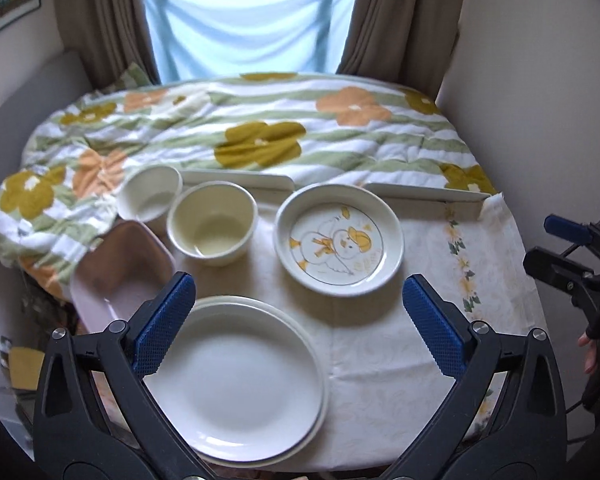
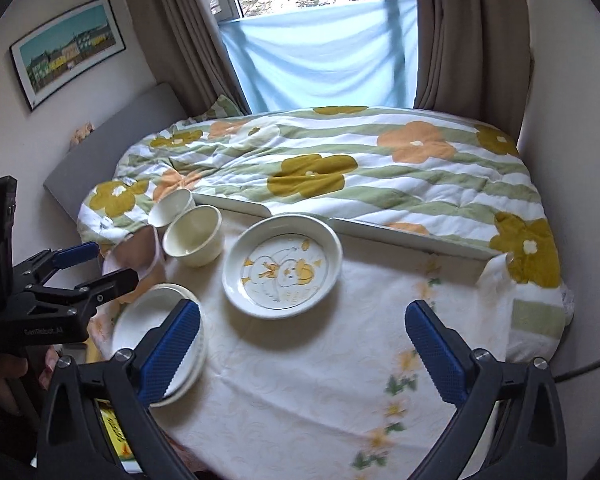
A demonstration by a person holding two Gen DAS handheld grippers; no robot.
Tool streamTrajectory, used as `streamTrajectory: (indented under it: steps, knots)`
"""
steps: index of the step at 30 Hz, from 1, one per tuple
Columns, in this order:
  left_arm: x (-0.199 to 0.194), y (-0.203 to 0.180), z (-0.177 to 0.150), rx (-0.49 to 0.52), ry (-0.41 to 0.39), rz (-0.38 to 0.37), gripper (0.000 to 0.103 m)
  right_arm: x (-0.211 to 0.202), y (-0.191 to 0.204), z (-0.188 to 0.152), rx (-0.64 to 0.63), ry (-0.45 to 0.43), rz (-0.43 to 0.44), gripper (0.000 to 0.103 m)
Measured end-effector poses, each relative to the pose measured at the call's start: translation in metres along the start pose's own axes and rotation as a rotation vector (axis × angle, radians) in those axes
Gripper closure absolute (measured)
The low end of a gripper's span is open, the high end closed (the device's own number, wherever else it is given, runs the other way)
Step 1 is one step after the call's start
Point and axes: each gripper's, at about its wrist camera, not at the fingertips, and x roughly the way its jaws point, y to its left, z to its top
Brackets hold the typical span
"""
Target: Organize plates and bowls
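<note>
Left gripper (image 1: 298, 312): jaws spread wide, holding nothing, hovering above the stack of plain white round plates (image 1: 240, 384) at the near left of the table. Right gripper (image 2: 302, 344): likewise spread and empty, poised over bare cream floral tablecloth (image 2: 340, 380) near the front edge.

Beyond the left gripper, the pink square plastic container (image 1: 120, 268) sits tilted at the table's left edge. Behind it stand 2 cream round bowls, the nearer (image 1: 212, 224) and the farther (image 1: 150, 196), just beside each other and not nested. The shallow white dish with a yellow duck print (image 1: 338, 238) lies alone mid-table, apart from the stack.

Assessment: the plain plates appear gathered; at least 2 show. Bowls remain unstacked and the duck dish unplaced. Task judged roughly part-way, with most grouping outstanding.
</note>
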Motion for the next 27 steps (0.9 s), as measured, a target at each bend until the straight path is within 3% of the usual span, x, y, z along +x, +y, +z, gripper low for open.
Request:
streamTrajectory:
  steps: [6,13,15,16,18,23,25,27]
  knots:
    - [0.053,0.017,-0.002,-0.189,0.111,-0.070,0.000,0.038,-0.025,0.032,-0.046,0.084,0.018,0.001]
    - [0.128,0.038,0.001,-0.292,0.226,-0.081,0.002,0.133,-0.050,0.044,0.022,0.264,0.095,0.002]
    - [0.150,0.044,-0.001,-0.327,0.270,-0.094,0.008,0.161,-0.055,0.044,0.042,0.313,0.130,0.011]
    - [0.159,0.046,-0.001,-0.337,0.290,-0.099,0.015,0.175,-0.057,0.044,0.048,0.344,0.144,0.026]
    - [0.176,0.047,-0.003,-0.344,0.330,-0.103,0.026,0.199,-0.057,0.043,0.055,0.395,0.168,0.042]
    - [0.202,0.044,-0.006,-0.308,0.387,-0.075,0.047,0.232,-0.054,0.040,0.042,0.453,0.196,0.055]
    - [0.207,0.043,-0.007,-0.305,0.401,-0.096,0.056,0.238,-0.054,0.039,0.039,0.468,0.208,0.064]
    - [0.209,0.044,-0.007,-0.305,0.404,-0.084,0.059,0.243,-0.055,0.039,0.034,0.479,0.212,0.071]
